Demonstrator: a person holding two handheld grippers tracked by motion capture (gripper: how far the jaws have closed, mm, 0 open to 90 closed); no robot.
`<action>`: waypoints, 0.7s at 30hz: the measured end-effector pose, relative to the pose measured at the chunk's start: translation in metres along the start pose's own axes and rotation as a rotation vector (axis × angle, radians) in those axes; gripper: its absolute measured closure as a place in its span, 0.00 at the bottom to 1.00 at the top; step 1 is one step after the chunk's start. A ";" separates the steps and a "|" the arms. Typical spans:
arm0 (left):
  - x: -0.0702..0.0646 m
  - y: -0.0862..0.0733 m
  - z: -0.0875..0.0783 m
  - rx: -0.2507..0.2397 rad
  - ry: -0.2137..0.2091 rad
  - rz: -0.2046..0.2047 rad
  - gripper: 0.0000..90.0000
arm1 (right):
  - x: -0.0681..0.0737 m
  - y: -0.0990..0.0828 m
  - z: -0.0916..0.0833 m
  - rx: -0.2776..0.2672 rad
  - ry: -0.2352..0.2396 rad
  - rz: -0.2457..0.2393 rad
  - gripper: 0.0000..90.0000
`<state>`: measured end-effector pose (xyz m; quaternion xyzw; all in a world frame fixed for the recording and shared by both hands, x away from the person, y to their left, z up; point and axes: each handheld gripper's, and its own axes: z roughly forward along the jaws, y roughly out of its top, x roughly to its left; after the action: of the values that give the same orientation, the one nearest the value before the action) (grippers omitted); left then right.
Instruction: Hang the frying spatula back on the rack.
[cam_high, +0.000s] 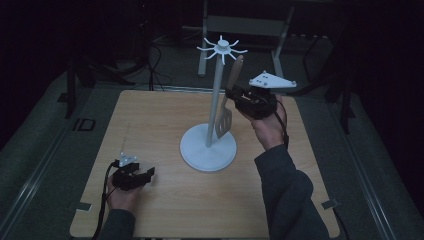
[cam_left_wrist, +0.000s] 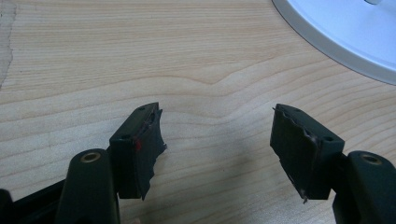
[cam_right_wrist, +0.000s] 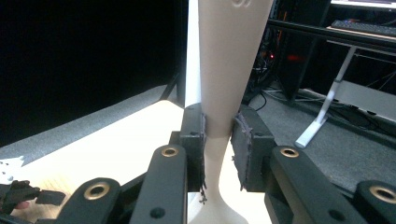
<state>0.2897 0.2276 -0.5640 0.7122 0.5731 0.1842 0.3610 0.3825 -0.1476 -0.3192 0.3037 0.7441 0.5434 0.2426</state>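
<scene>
Hanging upright in the air, the spatula (cam_high: 227, 107) is being pinched at its handle by the right hand-held gripper (cam_high: 234, 95), blade down, just beside the white rack's pole (cam_high: 216, 95) and above its round base (cam_high: 207, 148). The left hand-held gripper (cam_high: 145, 174) is resting spread apart, holding nothing, low over the tabletop (cam_high: 150, 120).

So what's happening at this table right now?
A person works with a tool in each hand. The right tool is clamped on the handle of a slotted spatula, held upright beside the pole of a white hook stand, near its top hooks. The left tool rests open and empty on the wooden table.
</scene>
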 end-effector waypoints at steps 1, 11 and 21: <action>0.000 0.000 0.000 0.000 0.000 0.000 0.38 | 0.000 0.000 0.000 0.000 0.000 0.000 0.83; 0.000 0.000 0.000 -0.003 -0.001 -0.004 0.38 | 0.001 0.001 0.007 0.010 -0.001 0.006 0.83; 0.000 0.000 0.000 -0.003 -0.001 -0.004 0.38 | 0.003 -0.001 0.014 0.019 0.002 0.003 0.83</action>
<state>0.2899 0.2278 -0.5638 0.7106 0.5740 0.1843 0.3627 0.3898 -0.1361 -0.3242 0.3068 0.7489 0.5370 0.2381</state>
